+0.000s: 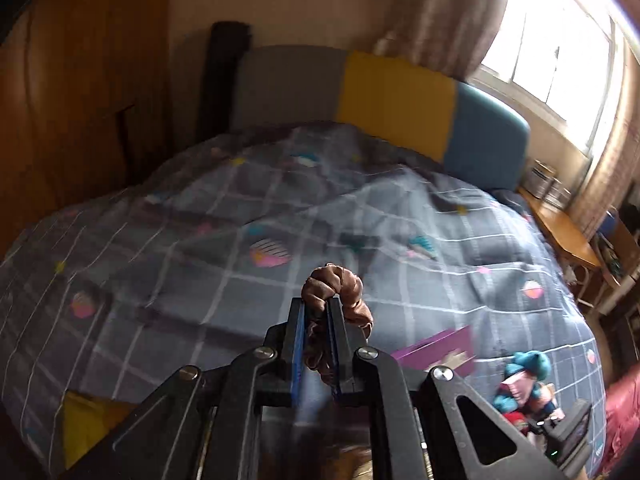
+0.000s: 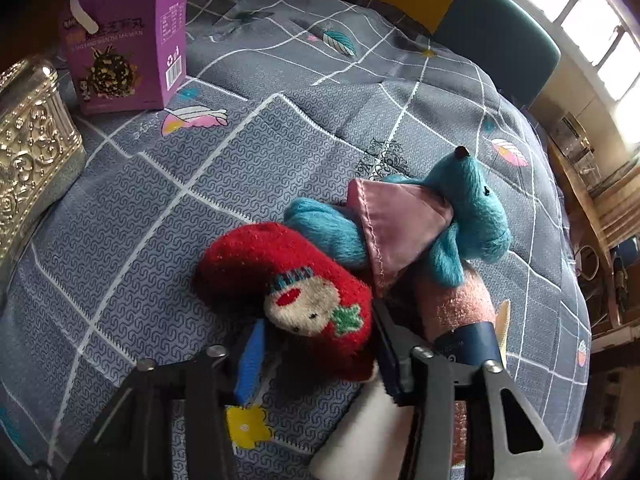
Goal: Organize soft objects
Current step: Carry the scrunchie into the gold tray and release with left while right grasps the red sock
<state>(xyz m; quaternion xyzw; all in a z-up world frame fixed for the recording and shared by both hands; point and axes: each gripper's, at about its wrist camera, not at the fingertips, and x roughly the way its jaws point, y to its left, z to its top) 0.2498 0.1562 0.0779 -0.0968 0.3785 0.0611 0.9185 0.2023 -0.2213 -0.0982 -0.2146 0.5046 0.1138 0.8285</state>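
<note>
Here's the brown scrunchie (image 1: 338, 292), pinched tight between the two blue-padded fingers of the left gripper (image 1: 318, 312), its ruffled satin bulging out above and to the right of the tips, carried in the air above the bed. Over on the right side, the right gripper (image 2: 316, 344) is down on the red sock (image 2: 304, 296), the one with a little knitted face and a green leaf patch; the blue pad (image 2: 250, 360) sits at the sock's left edge and the dark finger hugs its right edge, jaws narrowed around the fuzzy fabric and pressing on it. Just behind the sock lies a teal plush toy (image 2: 476, 204) wearing a pink satin cape (image 2: 396, 224), its body touching the sock's upper edge. A pink sock (image 2: 456, 304) pokes out under the plush, right beside the gripper's dark finger. All of this rests on a grey patterned cloth (image 2: 224, 184) spread over the checked grey bedspread (image 1: 200, 240). Further back on the left stands a purple carton (image 2: 128, 40), upright, with an embossed silver box (image 2: 28, 152) near it at the frame's edge. Beyond the bed, a grey, yellow and blue headboard (image 1: 396, 100) and a bright window (image 1: 560, 40).
</note>
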